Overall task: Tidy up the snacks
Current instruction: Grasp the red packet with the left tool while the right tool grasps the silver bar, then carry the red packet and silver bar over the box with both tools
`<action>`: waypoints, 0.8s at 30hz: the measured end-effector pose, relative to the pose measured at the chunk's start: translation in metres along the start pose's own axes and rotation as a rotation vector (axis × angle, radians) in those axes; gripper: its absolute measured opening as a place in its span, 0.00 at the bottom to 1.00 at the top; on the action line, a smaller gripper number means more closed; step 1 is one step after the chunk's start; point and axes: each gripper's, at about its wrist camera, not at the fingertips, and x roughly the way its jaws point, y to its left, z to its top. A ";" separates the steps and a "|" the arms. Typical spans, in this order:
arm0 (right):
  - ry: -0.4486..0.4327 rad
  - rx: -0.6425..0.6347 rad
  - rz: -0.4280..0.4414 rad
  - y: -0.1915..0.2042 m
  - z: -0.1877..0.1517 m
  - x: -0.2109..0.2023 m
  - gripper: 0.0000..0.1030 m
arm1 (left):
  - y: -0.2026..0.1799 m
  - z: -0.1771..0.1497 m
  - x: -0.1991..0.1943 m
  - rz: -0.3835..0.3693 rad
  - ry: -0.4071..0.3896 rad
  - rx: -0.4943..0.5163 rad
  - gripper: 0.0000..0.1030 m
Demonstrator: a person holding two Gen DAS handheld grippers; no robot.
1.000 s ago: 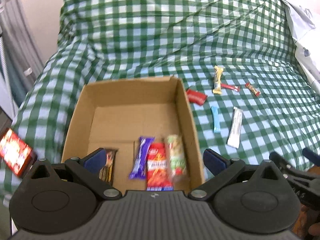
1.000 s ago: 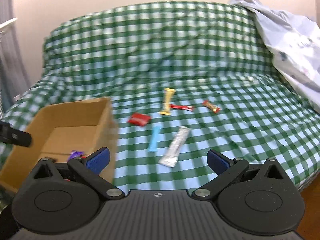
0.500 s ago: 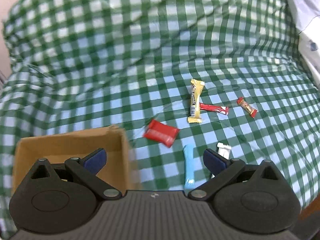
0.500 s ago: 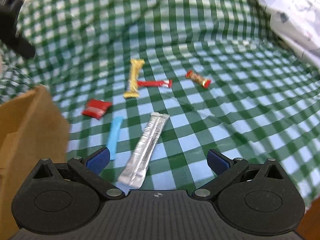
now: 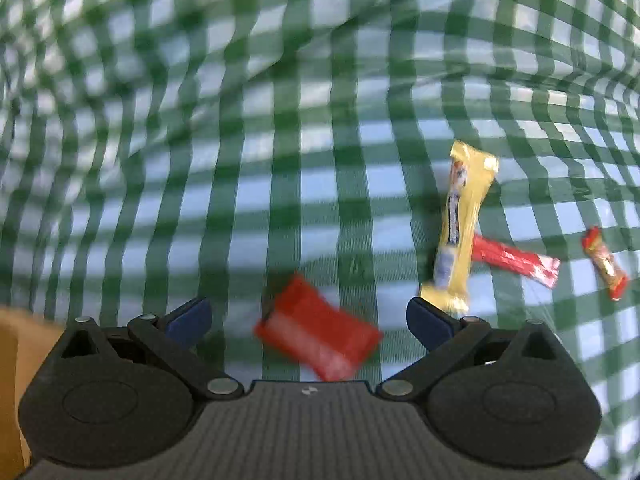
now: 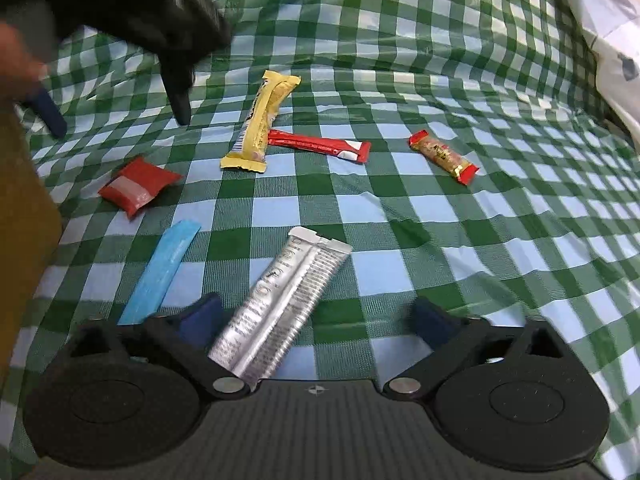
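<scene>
My left gripper [image 5: 308, 316] is open and hangs just above a small red packet [image 5: 318, 334], which lies between the fingers; the packet also shows in the right wrist view [image 6: 138, 186]. My right gripper [image 6: 316, 320] is open over a silver packet [image 6: 280, 306] on the checked cloth. A blue stick [image 6: 160, 272] lies left of it. A yellow bar [image 6: 260, 120], a red stick [image 6: 320, 146] and a small red-and-gold bar [image 6: 442, 156] lie farther back. The left gripper also shows in the right wrist view [image 6: 120, 120], above the red packet.
The cardboard box edge [image 6: 20, 220] stands at the left, and its corner shows in the left wrist view [image 5: 16, 344]. A white printed cloth [image 6: 608, 20] lies at the far right. The green checked cover [image 6: 440, 240] is creased.
My left gripper has moved away from the box, forward and down over the red packet. My right gripper has moved forward and down over the silver packet.
</scene>
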 end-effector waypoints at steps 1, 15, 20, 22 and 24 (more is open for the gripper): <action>0.001 0.004 -0.003 0.000 0.000 -0.003 0.73 | -0.002 0.001 0.008 -0.014 0.022 0.001 1.00; 0.005 0.023 0.052 0.004 -0.001 -0.018 0.25 | 0.032 0.007 0.045 -0.175 0.184 -0.211 0.45; 0.022 0.117 0.058 -0.011 0.009 -0.042 0.22 | 0.043 -0.007 -0.009 -0.209 0.084 -0.141 0.44; 0.008 0.126 0.052 -0.016 0.013 -0.059 0.22 | 0.055 -0.019 -0.041 -0.265 0.059 -0.148 0.44; -0.011 0.139 0.049 -0.020 0.017 -0.081 0.22 | 0.072 -0.035 -0.077 -0.314 0.033 -0.151 0.44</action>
